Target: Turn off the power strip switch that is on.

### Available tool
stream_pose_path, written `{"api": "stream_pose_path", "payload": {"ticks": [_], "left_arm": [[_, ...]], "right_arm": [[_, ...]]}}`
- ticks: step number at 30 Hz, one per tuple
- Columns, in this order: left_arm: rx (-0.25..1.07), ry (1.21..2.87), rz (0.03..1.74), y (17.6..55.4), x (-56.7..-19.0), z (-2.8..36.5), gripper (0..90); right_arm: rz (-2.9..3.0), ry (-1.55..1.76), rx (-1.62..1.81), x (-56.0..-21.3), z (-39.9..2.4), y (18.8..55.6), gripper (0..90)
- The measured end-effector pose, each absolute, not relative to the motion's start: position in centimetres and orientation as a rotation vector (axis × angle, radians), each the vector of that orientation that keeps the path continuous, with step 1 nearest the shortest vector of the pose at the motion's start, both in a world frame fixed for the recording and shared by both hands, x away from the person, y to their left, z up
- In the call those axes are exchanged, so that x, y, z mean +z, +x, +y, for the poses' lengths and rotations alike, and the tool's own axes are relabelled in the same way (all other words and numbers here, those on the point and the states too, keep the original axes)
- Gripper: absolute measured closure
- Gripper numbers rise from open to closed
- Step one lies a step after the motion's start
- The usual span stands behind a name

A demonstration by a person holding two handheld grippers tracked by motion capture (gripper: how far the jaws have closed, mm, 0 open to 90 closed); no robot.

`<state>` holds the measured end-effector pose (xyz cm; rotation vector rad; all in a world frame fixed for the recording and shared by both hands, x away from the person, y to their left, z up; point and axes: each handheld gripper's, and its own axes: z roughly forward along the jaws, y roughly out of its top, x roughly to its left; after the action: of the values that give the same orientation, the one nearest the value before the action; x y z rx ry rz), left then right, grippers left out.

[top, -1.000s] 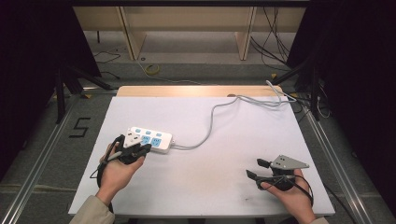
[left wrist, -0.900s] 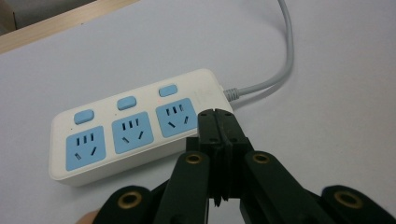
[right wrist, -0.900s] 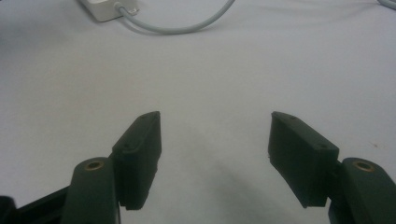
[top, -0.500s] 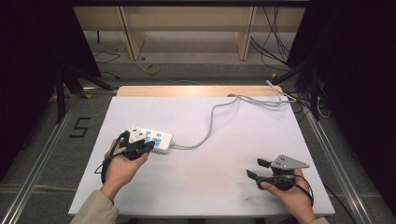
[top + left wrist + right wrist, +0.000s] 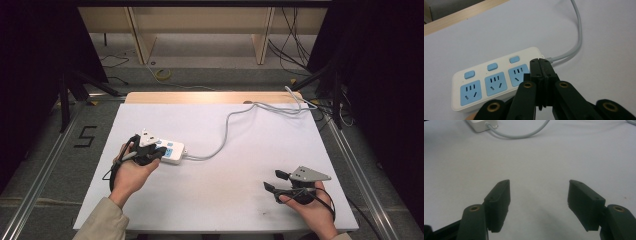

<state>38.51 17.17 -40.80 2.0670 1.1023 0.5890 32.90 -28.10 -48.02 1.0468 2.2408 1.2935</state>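
Power strip [image 5: 167, 150], white with three blue sockets and switches, lies at the tabletop's [image 5: 225, 200] left-centre, its grey cable [image 5: 227, 125] trailing to the far right edge. Left tongs [image 5: 159, 153], pressed together and empty, have shifted slightly nearer over its cable-end socket, probably to press a switch. Right tongs [image 5: 272, 181] rest apart near the front right edge; open surface lies between.

1. The high view looks forward and down over the whole white bench [image 5: 225, 200], from above the person's side.
2. The left claw [image 5: 541, 62] view sits close above the power strip [image 5: 494, 80].
3. The right claw [image 5: 539, 195] view looks low across the bench, sharing the strip's cable [image 5: 519, 135] end.
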Motion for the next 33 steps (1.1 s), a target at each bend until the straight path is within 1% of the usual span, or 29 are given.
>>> {"api": "stream_pose_path", "payload": {"ticks": [23,33], "left_arm": [[0.582,2.089,1.086,39.6,-39.9,16.5,89.6],[0.563,2.122,1.097,40.6,-39.7,16.3,89.7]], "right_arm": [[2.252,1.034,1.302,-48.1,-27.8,32.9,35.8],[2.255,1.036,1.306,-48.2,-27.7,32.9,35.8]]}}
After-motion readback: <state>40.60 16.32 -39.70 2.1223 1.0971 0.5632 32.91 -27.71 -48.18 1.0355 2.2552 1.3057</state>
